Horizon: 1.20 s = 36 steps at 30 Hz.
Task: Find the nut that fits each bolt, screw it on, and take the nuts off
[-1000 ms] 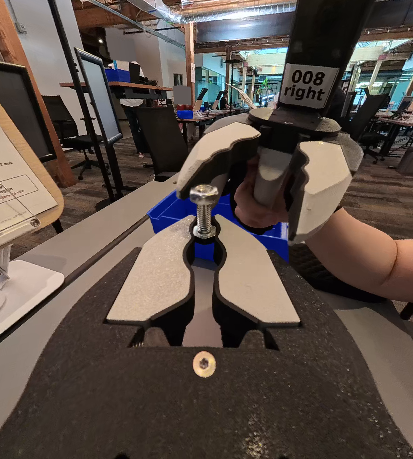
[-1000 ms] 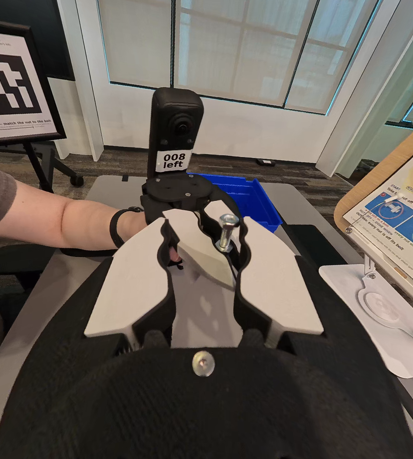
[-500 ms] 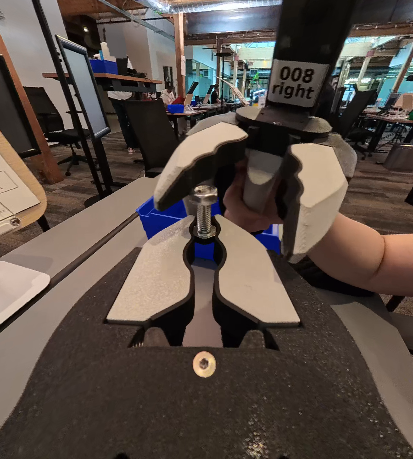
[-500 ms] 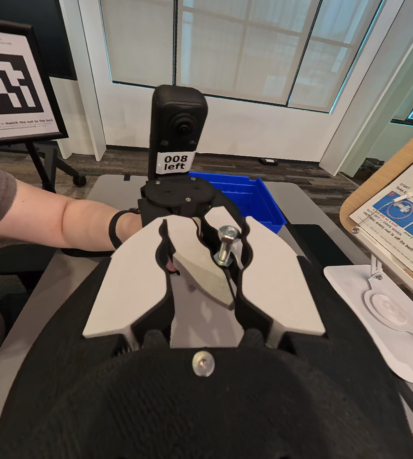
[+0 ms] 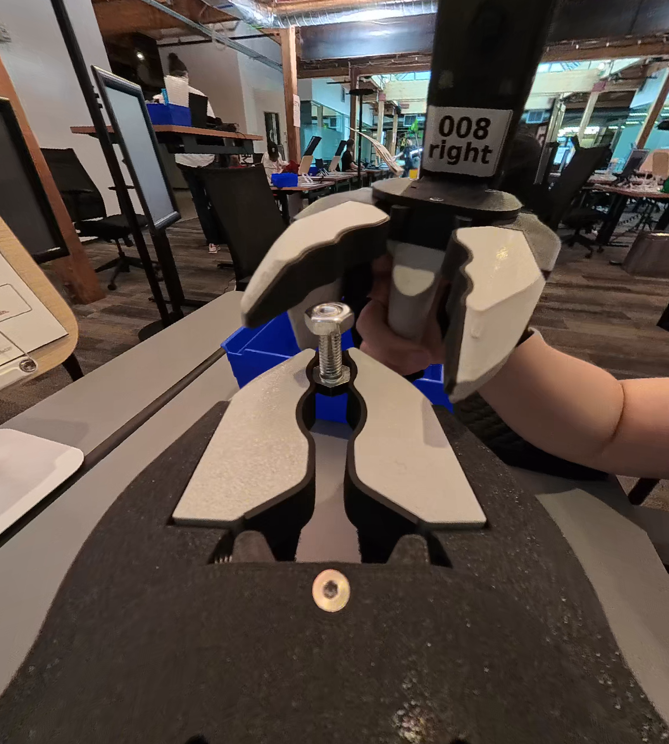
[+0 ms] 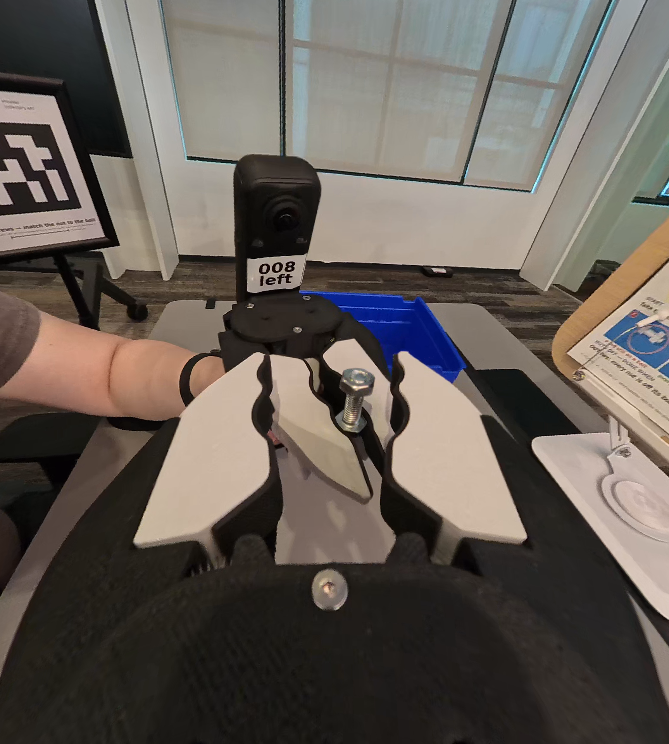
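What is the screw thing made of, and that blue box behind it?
The bolt and its nut look like shiny, silvery metal, probably zinc-plated steel: they glint. The blue bin looks like smooth moulded plastic, with an even colour and ribbed walls.

Tight around the bolt, open table to the sides

The right claw (image 5: 369, 318) crowds the bolt (image 5: 329, 346); blue bin (image 6: 401, 326) blocks behind, sign stand (image 6: 623, 503) the right, grey table (image 5: 131, 386) bare between.

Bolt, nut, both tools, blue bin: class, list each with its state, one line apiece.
Bolt: upright, head up, threaded into the nut.
Nut: low on the bolt, clamped by the left tool.
Left tool: shut on the nut.
Right tool: open, either side of the bolt.
Blue bin: on the table; contents hidden.
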### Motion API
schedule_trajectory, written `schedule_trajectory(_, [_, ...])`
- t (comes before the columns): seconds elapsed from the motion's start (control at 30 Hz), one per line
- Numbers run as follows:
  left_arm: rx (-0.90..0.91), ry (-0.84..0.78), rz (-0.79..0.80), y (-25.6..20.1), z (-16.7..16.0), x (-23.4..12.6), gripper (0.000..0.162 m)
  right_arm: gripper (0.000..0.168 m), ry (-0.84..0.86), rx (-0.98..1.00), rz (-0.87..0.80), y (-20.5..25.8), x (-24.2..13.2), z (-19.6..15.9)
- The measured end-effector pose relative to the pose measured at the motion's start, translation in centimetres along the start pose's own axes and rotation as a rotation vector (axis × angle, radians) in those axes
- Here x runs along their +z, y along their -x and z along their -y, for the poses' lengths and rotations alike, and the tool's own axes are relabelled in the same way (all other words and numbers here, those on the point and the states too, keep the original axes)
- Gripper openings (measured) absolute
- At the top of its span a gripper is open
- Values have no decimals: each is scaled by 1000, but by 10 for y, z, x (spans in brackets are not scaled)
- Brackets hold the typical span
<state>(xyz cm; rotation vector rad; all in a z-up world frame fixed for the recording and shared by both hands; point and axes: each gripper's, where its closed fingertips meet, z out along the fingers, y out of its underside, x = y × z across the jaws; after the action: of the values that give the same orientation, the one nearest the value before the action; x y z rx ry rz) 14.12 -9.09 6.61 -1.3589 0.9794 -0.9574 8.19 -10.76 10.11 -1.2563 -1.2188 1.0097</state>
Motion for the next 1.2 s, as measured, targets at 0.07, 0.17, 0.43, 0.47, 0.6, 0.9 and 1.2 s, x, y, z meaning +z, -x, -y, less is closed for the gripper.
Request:
schedule_trajectory(0.07, [9,2,4,0,0,0,9,58,6,1,20,4,2,-1])
schedule_trajectory(0.17, [-9,-11,29,8,3,-4,9,60,18,-12,26,5,1,-2])
schedule_trajectory(0.43, [-54,-39,42,19,8,-12,9,57,-39,1,-2,-3,-10,9])
schedule_trajectory(0.47, [-45,-34,26,15,7,-10,9,57,-33,2,-3,-3,-9,8])
schedule_trajectory(0.6, [13,2,-5,1,1,-2,9,59,1,2,22,2,-1,1])
schedule_trajectory(0.9, [8,-26,90,24,11,-16,9,53,19,-24,53,7,-11,4])
schedule_trajectory(1.2, [29,6,-28,-1,6,-7,9,61,-11,-10,27,5,0,3])
